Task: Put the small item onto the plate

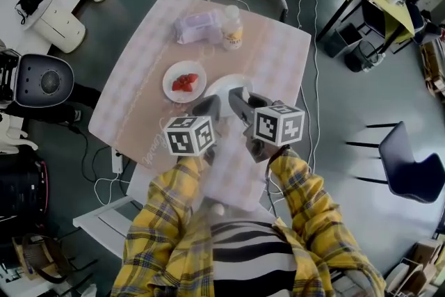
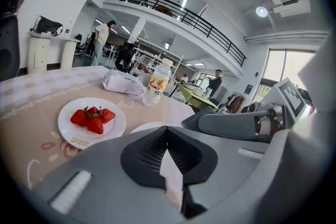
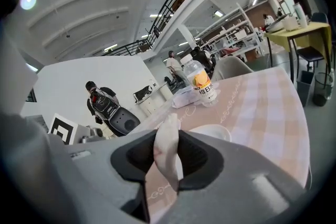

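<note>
Your right tongs [image 3: 168, 136] are clenched on the small pale item [image 3: 167, 150], held over the desk [image 1: 278, 52] at the near edge of the empty plate [image 3: 211, 132]. Your left tongs [image 2: 168, 136] are closed on nothing, just beside the right ones. The plate of strawberries [image 1: 185, 82] lies left of the empty plate, and the bottle [image 1: 233, 28] stands beyond it.

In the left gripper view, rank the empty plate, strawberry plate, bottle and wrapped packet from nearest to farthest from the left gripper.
1. Empty plate, just beyond the jaws.
2. Strawberry plate, front left.
3. Bottle and wrapped packet, far side; too close to call.
</note>
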A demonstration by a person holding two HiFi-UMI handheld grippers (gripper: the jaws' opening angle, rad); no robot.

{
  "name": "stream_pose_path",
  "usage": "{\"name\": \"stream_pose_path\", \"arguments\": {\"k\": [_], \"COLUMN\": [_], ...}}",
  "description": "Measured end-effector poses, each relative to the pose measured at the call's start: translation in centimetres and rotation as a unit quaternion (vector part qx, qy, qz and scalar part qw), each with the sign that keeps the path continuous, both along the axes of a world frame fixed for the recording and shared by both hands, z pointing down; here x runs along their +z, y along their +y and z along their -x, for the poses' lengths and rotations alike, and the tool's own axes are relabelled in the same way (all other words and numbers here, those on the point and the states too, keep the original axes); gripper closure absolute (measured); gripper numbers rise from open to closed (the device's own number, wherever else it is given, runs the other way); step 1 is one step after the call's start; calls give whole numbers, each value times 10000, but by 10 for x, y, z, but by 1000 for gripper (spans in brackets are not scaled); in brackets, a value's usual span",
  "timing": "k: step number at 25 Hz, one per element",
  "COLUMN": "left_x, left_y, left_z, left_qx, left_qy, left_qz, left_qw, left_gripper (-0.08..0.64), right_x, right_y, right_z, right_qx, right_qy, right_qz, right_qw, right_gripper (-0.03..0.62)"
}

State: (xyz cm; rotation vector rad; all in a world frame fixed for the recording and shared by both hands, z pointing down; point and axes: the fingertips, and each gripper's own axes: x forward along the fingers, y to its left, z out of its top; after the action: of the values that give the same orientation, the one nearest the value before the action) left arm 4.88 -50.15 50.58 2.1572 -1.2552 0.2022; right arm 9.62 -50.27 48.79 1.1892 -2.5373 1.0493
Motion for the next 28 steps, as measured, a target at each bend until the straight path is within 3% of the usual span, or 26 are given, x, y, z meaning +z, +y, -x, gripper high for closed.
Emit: {"name": "stream_pose_path", "arguments": {"k": [16,25,28], "left_x": [27,36,36], "left_y": [-21,-21,-21], "left_z": [4,2,2], "left_qx": [32,99,106], "left_qy": [-302,-425,-453], "left_qz": [175,174,175], "left_qw": [9994,9989,9988], "left_gripper": [567,566,565], "right_x": [64,69,66], "right_y": [-36,-37,-39], "right_z": [23,32,31], "right_qx": [-353,-624,-683], "right_qy": [224,370,530], "right_qz": [615,609,416], "right_qw": [9972,9955,9954], "right_gripper": [486,485,470]}}
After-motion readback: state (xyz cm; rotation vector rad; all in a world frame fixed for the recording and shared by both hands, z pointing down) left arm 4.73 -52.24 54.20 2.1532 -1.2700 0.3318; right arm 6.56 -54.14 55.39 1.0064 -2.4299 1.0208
